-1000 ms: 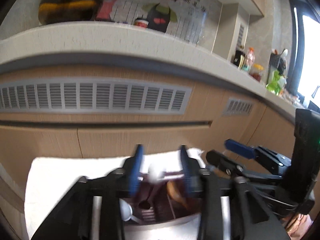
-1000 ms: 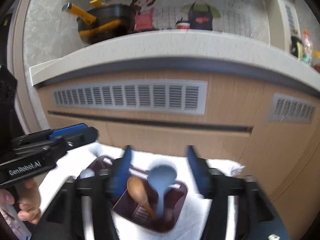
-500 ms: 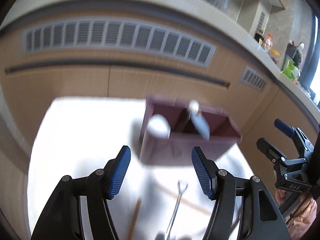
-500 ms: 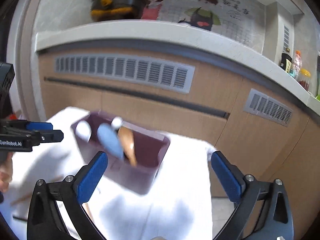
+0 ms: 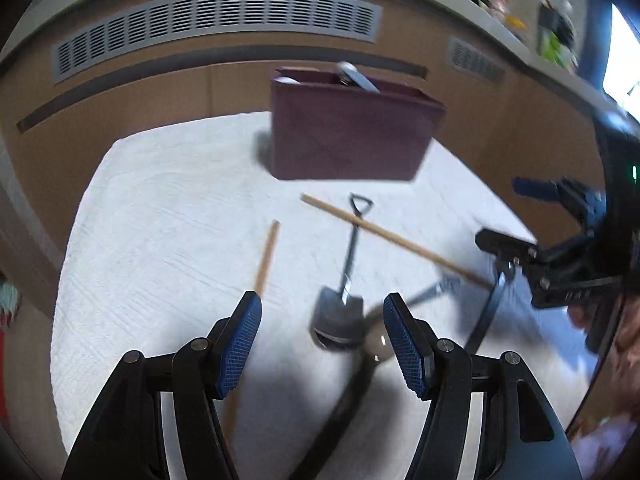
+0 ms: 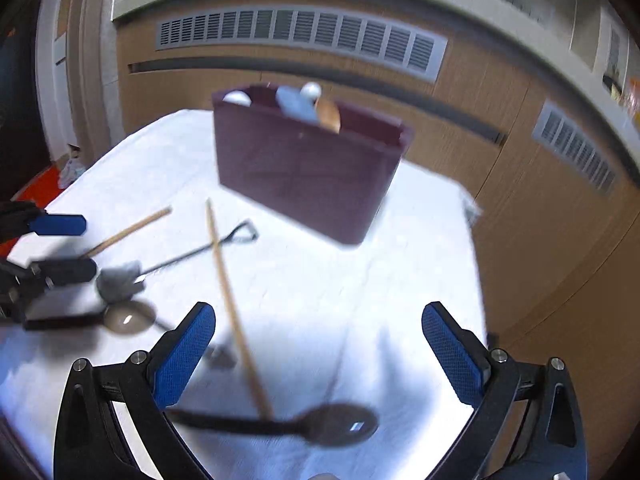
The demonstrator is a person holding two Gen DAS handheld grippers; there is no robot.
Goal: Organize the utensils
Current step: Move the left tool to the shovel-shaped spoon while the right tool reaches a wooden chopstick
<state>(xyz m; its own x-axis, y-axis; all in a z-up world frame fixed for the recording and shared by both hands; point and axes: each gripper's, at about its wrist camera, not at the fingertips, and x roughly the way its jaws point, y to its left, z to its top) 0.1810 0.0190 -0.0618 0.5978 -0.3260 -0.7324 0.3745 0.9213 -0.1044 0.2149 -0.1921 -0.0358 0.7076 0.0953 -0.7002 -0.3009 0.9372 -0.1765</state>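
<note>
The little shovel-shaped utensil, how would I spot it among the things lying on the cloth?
Start at the dark red utensil box standing on the white cloth. Just in front of it lies the shovel-shaped utensil, its handle passing under a long wooden chopstick. Unlike the nearby round spoons, it has a thin metal handle ending in a triangular loop and a flat grey blade.

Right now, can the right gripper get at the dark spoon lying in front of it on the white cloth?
Probably yes. The right gripper is wide open and empty, and the dark spoon lies just below its fingers. One wooden chopstick slants across the spoon's handle, so it may get caught in the grab.
</note>
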